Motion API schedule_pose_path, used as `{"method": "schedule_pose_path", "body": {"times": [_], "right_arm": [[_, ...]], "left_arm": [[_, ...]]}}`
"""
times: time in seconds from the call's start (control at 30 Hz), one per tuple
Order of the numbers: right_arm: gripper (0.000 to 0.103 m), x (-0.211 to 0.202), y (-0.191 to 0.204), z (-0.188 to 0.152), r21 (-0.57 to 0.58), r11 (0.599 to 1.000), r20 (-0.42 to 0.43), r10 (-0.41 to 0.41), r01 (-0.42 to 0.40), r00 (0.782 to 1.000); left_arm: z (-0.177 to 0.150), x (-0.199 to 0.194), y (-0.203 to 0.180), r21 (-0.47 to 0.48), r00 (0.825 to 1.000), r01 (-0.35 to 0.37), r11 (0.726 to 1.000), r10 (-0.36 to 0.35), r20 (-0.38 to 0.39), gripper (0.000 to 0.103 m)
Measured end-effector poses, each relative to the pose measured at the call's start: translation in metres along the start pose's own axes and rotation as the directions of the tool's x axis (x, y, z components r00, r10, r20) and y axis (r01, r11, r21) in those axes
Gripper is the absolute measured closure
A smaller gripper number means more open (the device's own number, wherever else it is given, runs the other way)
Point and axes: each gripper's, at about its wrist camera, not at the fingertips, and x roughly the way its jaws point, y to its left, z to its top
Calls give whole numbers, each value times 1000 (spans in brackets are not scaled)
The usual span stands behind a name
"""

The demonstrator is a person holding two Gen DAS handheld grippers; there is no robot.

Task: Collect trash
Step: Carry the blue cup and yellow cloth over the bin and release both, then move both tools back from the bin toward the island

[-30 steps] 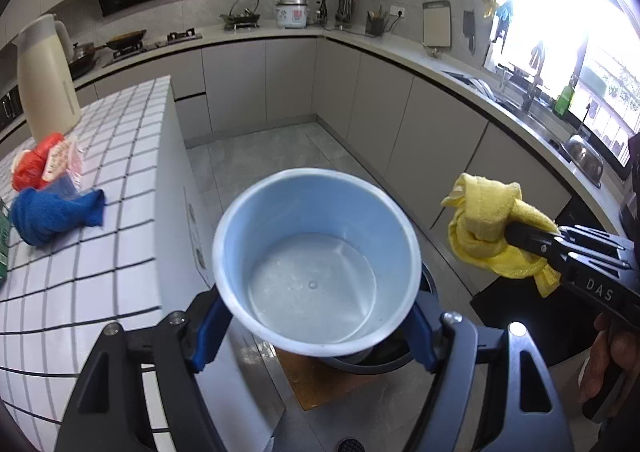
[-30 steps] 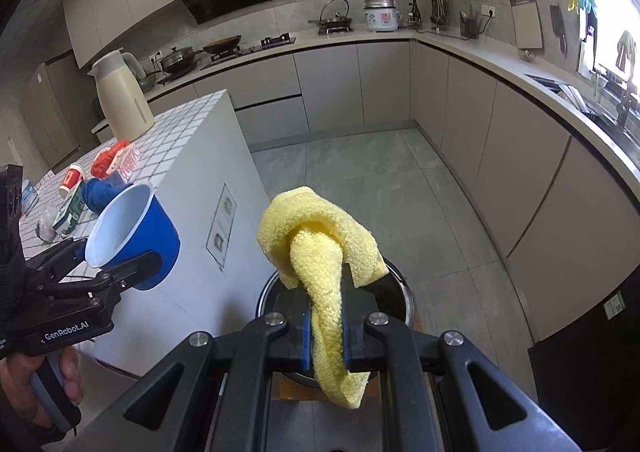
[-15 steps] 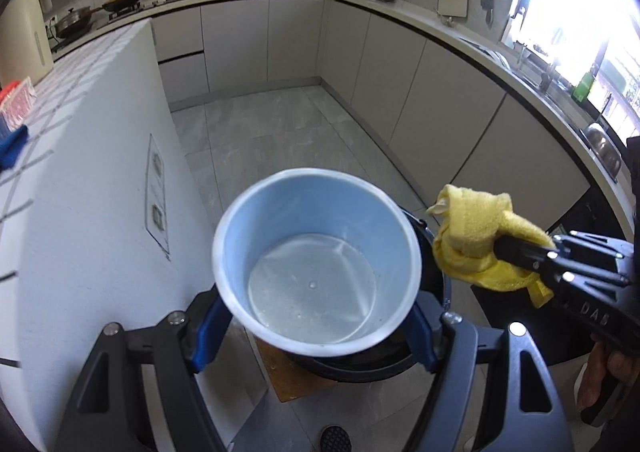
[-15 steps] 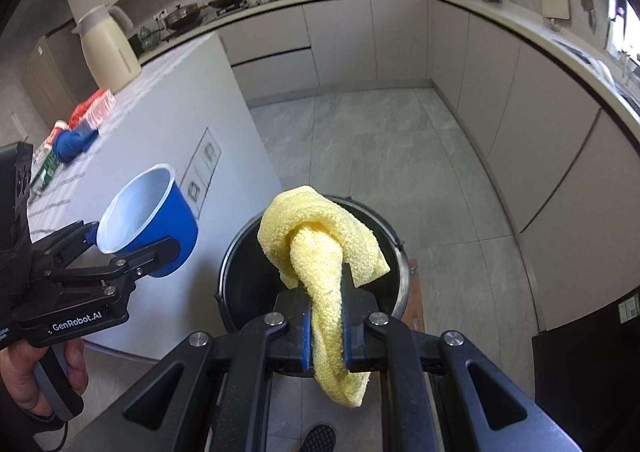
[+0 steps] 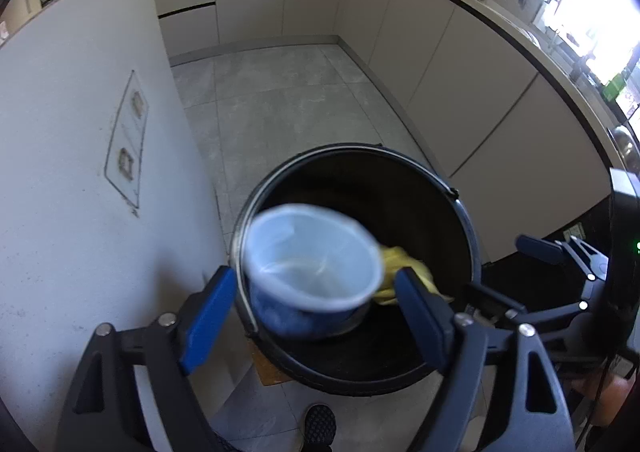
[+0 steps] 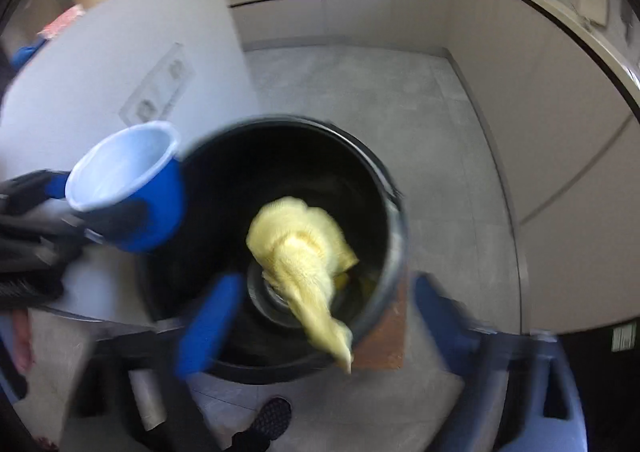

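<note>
A black round trash bin (image 5: 460, 211) (image 6: 384, 187) stands on the floor below both grippers. My left gripper (image 5: 312, 292) is open; the blue paper cup (image 5: 312, 264) is free between its spread fingers, blurred, over the bin's near rim. In the right wrist view the cup (image 6: 128, 187) is at the bin's left edge. My right gripper (image 6: 324, 312) is open; the yellow cloth (image 6: 304, 252) is loose in the air over the bin's mouth. The cloth (image 5: 400, 264) also shows behind the cup in the left wrist view.
The white side of the kitchen island (image 5: 80, 171) rises just left of the bin. Grey floor tiles (image 5: 288, 103) stretch ahead to beige cabinets (image 5: 460, 63) curving along the back and right. A brown mat (image 6: 384, 348) lies under the bin. A shoe (image 5: 320, 424) is below.
Both grippers moved down over the bin and opened. The left let go of the blue cup and the right let go of the yellow cloth; both are dropping towards the bin.
</note>
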Motion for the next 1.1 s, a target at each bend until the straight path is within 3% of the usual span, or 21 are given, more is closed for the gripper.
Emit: {"method": "schedule_pose_path", "body": {"times": [0.03, 0.17, 0.43, 0.8, 1.1], "right_arm": [[6, 1, -8, -3, 27, 1000, -11, -13, 14, 1000], [0, -11, -31, -11, 110, 993, 5, -33, 32, 999], [0, -33, -40, -11, 178, 982, 73, -78, 64, 994], [0, -66, -30, -7, 192, 978, 121, -103, 78, 987], [0, -104, -23, -5, 259, 960, 191, -162, 109, 968]], "left_arm": [[-2, -2, 0, 5, 1000, -13, 1000, 13, 8, 8], [-9, -11, -4, 17, 999, -34, 999, 33, 29, 7], [-3, -23, -16, 40, 998, -32, 999, 30, 64, 3], [2, -47, -13, 51, 996, -22, 998, 17, 87, 3], [2, -77, -13, 67, 991, -3, 998, -6, 131, 3]]}}
